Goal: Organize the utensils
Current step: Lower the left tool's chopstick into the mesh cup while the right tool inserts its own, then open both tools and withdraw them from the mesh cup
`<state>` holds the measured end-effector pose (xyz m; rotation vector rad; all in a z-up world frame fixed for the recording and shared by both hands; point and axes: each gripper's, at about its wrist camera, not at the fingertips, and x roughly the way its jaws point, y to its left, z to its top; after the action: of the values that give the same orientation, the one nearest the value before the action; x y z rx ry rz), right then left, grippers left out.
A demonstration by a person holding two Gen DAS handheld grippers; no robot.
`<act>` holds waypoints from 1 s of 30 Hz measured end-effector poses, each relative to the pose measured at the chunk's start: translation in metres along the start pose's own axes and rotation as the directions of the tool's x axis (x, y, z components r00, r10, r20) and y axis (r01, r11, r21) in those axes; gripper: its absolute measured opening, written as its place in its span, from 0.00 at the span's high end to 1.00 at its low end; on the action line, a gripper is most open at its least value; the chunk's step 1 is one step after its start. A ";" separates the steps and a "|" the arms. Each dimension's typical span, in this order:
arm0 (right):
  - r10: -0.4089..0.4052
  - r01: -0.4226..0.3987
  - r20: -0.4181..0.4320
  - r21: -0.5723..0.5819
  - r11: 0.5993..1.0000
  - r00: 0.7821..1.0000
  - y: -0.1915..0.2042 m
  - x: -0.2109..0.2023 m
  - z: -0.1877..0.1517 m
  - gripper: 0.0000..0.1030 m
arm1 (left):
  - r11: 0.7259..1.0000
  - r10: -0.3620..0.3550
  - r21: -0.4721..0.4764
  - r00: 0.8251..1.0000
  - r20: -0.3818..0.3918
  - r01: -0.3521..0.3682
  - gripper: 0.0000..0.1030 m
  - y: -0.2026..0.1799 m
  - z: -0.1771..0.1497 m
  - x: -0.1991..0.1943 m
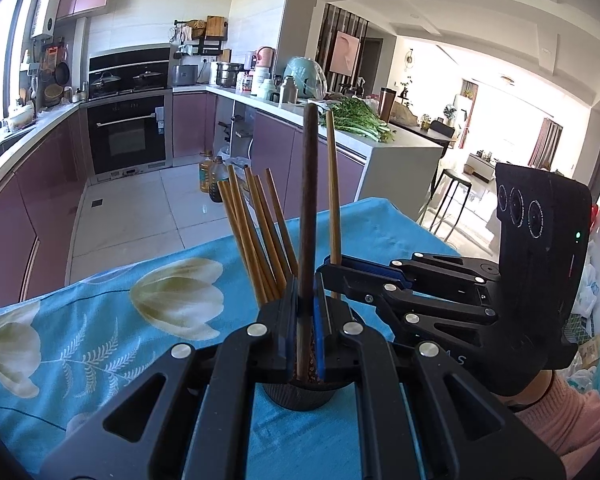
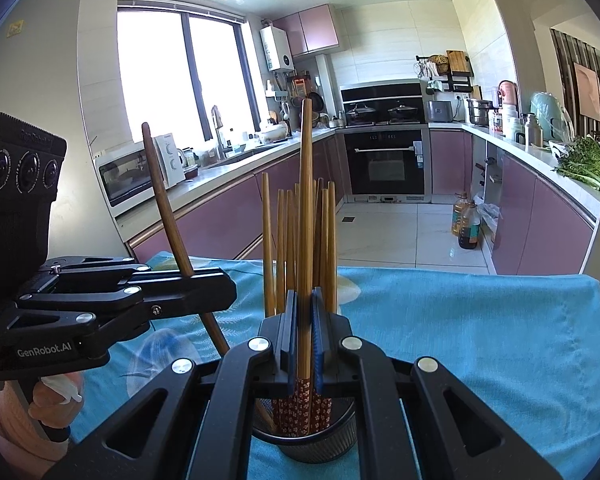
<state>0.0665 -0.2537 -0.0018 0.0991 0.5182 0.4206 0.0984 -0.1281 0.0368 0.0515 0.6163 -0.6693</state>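
In the left wrist view my left gripper (image 1: 306, 300) is shut on a dark brown chopstick (image 1: 309, 200) that stands upright with its lower end in a black round holder (image 1: 300, 394). Several light bamboo chopsticks (image 1: 256, 240) lean in the holder. From the right, my right gripper (image 1: 332, 270) is shut on a light chopstick (image 1: 333, 200). The right wrist view has my right gripper (image 2: 305, 300) shut on that light chopstick (image 2: 306, 200) above the holder (image 2: 304, 446). At the left, my left gripper (image 2: 222, 292) holds the dark chopstick (image 2: 164, 200) tilted.
The holder stands on a table under a blue flowered cloth (image 1: 100, 320) (image 2: 480, 340). Beyond its far edge lie the kitchen floor, oil bottles (image 2: 466, 224), purple cabinets and an oven (image 2: 386, 160). A pink sleeve (image 1: 572, 412) and a stool (image 1: 452, 192) are at the right.
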 end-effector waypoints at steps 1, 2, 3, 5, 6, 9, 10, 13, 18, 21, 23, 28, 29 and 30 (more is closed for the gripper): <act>0.000 0.000 -0.003 0.001 1.000 1.000 0.000 0.001 -0.001 0.94 | 1.000 0.000 0.000 1.000 -0.003 0.000 0.93 0.000 0.000 0.000; 0.000 0.000 -0.007 0.001 1.000 1.000 0.000 0.001 -0.001 0.94 | 1.000 0.003 0.001 1.000 -0.006 -0.003 0.93 -0.001 0.001 0.001; -0.001 0.001 -0.010 0.001 1.000 1.000 0.001 0.002 -0.002 0.94 | 1.000 0.005 0.001 1.000 -0.009 -0.005 0.93 0.000 0.001 0.002; 0.001 -0.001 -0.019 0.000 1.000 1.000 0.000 0.004 -0.004 0.94 | 1.000 0.009 -0.001 1.000 -0.018 -0.009 0.93 0.002 0.002 0.004; 0.000 0.000 -0.022 -0.001 1.000 1.000 0.001 0.005 -0.005 0.94 | 1.000 0.010 -0.003 1.000 -0.021 -0.010 0.93 0.003 0.003 0.006; 0.000 0.000 -0.032 -0.001 1.000 0.999 0.001 0.007 -0.007 0.94 | 1.000 0.012 -0.006 1.000 -0.024 -0.013 0.93 0.005 0.000 0.008; 0.000 0.000 -0.034 -0.001 1.000 0.999 0.001 0.008 -0.008 0.94 | 1.000 0.013 -0.007 1.000 -0.026 -0.013 0.93 0.006 0.001 0.010; 0.000 0.000 -0.044 0.000 1.000 0.999 0.000 0.010 -0.008 0.94 | 1.000 0.021 -0.006 0.999 -0.031 -0.021 0.93 0.007 0.002 0.014; 0.000 0.000 -0.056 0.001 1.000 0.998 -0.002 0.015 -0.005 0.94 | 0.999 0.035 -0.018 0.999 -0.039 -0.036 0.92 0.012 0.005 0.021; 0.001 -0.001 -0.059 0.002 1.000 0.998 -0.003 0.018 -0.004 0.94 | 0.999 0.037 -0.031 0.998 -0.045 -0.038 0.92 0.016 0.005 0.025; 0.000 0.000 -0.058 0.002 1.000 0.998 -0.003 0.017 -0.005 0.94 | 0.999 0.041 -0.034 0.998 -0.048 -0.042 0.92 0.018 0.006 0.028; -0.002 0.002 -0.059 0.005 1.000 0.998 -0.003 0.020 -0.005 0.94 | 0.998 0.048 -0.041 0.997 -0.062 -0.051 0.92 0.022 0.005 0.036; -0.002 0.002 -0.060 0.006 1.000 0.998 -0.004 0.019 -0.005 0.94 | 0.998 0.048 -0.044 0.997 -0.066 -0.051 0.91 0.023 0.005 0.039; -0.001 0.001 -0.059 0.007 1.000 0.998 -0.005 0.019 -0.005 0.94 | 0.998 0.047 -0.046 0.996 -0.070 -0.051 0.91 0.024 0.006 0.041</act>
<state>0.0807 -0.2509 -0.0157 0.0932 0.5783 0.4216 0.1410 -0.1338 0.0154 0.0450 0.6950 -0.6070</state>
